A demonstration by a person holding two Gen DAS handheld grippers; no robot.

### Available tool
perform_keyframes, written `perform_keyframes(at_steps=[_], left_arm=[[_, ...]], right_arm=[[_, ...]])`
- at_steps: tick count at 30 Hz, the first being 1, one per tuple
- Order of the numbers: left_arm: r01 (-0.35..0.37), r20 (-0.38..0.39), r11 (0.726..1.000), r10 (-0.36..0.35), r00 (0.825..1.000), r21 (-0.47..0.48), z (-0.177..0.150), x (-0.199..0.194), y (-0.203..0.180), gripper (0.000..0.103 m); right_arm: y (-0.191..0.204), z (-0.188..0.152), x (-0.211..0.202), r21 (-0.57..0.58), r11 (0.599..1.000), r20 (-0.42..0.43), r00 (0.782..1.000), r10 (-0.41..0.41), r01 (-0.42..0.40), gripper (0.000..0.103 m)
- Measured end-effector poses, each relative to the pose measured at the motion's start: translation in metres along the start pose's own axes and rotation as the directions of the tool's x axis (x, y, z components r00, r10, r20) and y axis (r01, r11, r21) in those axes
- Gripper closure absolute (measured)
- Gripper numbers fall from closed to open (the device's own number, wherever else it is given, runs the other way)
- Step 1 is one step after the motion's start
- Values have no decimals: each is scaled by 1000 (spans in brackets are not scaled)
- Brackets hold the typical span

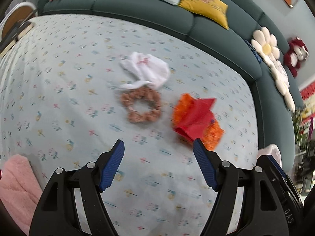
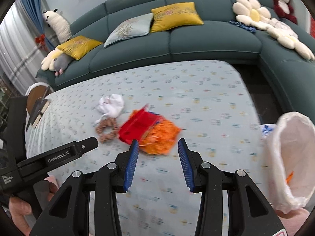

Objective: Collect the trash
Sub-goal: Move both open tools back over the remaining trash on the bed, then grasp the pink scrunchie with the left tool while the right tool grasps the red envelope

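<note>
The red and orange wrapper (image 2: 149, 131) lies crumpled on the patterned tablecloth (image 2: 196, 102), a red sheet folded over a frilly orange one; motion blur keeps me from saying whether it is paper or plastic. Just beside the wrapper, on its side away from the bin, sits a brown scrunchie (image 2: 106, 130), and touching the scrunchie's far edge is a white cloth (image 2: 111, 105) with a small pink mark. The right gripper (image 2: 157, 162) hovers just short of the wrapper with its blue-padded fingers spread apart and nothing between them. The left gripper (image 1: 158, 162) hangs near the wrapper too, its fingers likewise released and empty, the wrapper lying just past its right fingertip. Well apart from the wrapper, at the table's edge, stands a white-lined trash bin (image 2: 291, 157). Beyond the wrapper, a teal sofa (image 2: 177, 45) wraps around the table's far side.
</note>
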State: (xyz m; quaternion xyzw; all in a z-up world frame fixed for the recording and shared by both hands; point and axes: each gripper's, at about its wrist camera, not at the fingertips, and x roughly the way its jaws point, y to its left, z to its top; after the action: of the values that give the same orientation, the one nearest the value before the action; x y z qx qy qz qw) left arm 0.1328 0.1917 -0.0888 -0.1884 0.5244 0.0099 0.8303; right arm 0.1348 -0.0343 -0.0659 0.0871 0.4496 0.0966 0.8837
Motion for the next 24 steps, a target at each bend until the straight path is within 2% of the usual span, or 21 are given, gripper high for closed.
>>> perform_keyframes(at_steps=[4, 11, 18, 24], left_arm=[[-9, -7, 998, 8, 1000, -54, 9, 6, 29, 34], [-9, -19, 995, 8, 1000, -100, 18, 17, 57, 34], [4, -31, 994, -7, 999, -107, 27, 31, 63, 34], [13, -44, 993, -18, 999, -115, 36, 43, 62, 35]], right_arm=[[24, 8, 23, -13, 1000, -25, 1000, 18, -19, 62], [50, 19, 60, -6, 999, -63, 997, 32, -32, 62], [60, 22, 88, -13, 1000, -95, 995, 11, -12, 62], [59, 24, 108, 8, 1000, -119, 993, -6, 7, 68]])
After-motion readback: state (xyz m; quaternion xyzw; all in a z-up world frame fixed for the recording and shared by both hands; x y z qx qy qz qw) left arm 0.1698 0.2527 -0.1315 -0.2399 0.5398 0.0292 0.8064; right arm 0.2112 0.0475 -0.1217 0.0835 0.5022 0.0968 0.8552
